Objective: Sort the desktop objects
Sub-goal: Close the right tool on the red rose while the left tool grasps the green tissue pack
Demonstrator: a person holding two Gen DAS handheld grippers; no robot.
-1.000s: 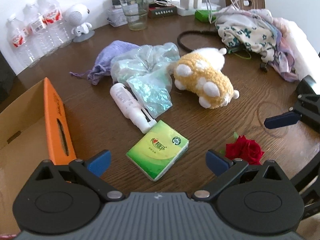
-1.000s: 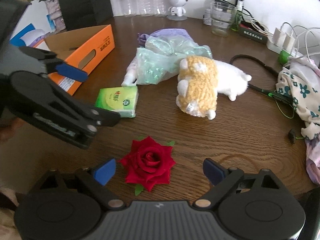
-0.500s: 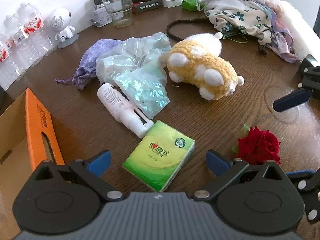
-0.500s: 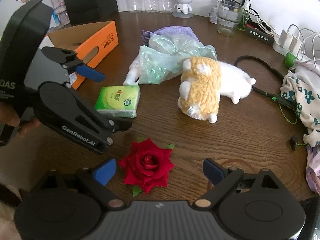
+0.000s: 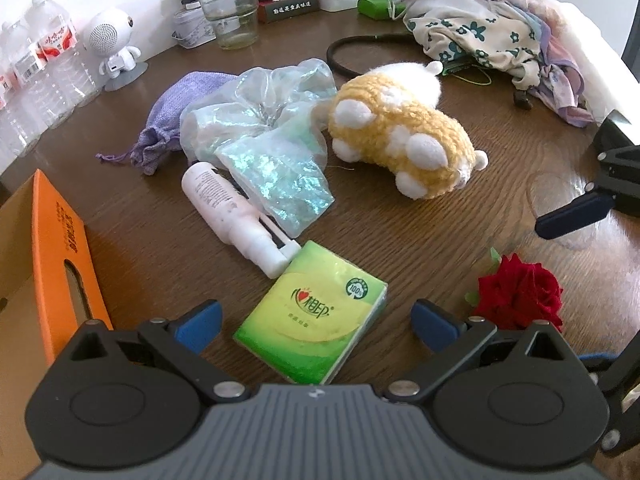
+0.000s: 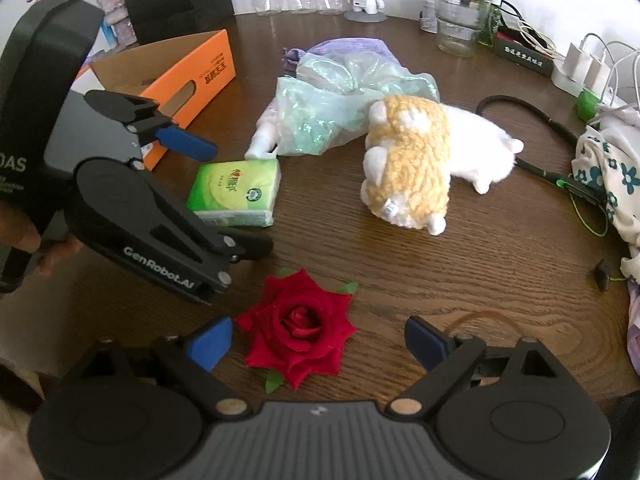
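A green tissue pack (image 5: 312,316) lies on the brown table, between the open fingers of my left gripper (image 5: 316,322); it also shows in the right wrist view (image 6: 236,192). A red rose (image 6: 298,326) lies between the open fingers of my right gripper (image 6: 320,344), nearer the left finger; it also shows in the left wrist view (image 5: 518,298). A yellow and white plush toy (image 5: 404,136), a white bottle (image 5: 232,216), a crumpled clear bag (image 5: 264,136) and a purple pouch (image 5: 176,120) lie further back. An orange cardboard box (image 5: 52,256) stands at the left.
Water bottles (image 5: 36,72), a small white robot figure (image 5: 116,48), a glass (image 5: 230,10) and chargers line the table's far edge. A pile of floral cloth (image 5: 492,36) and a black cable (image 5: 360,44) lie at the back right.
My left gripper has moved forward and down, so the tissue pack now sits between its fingers. My right gripper has come slightly closer to the rose.
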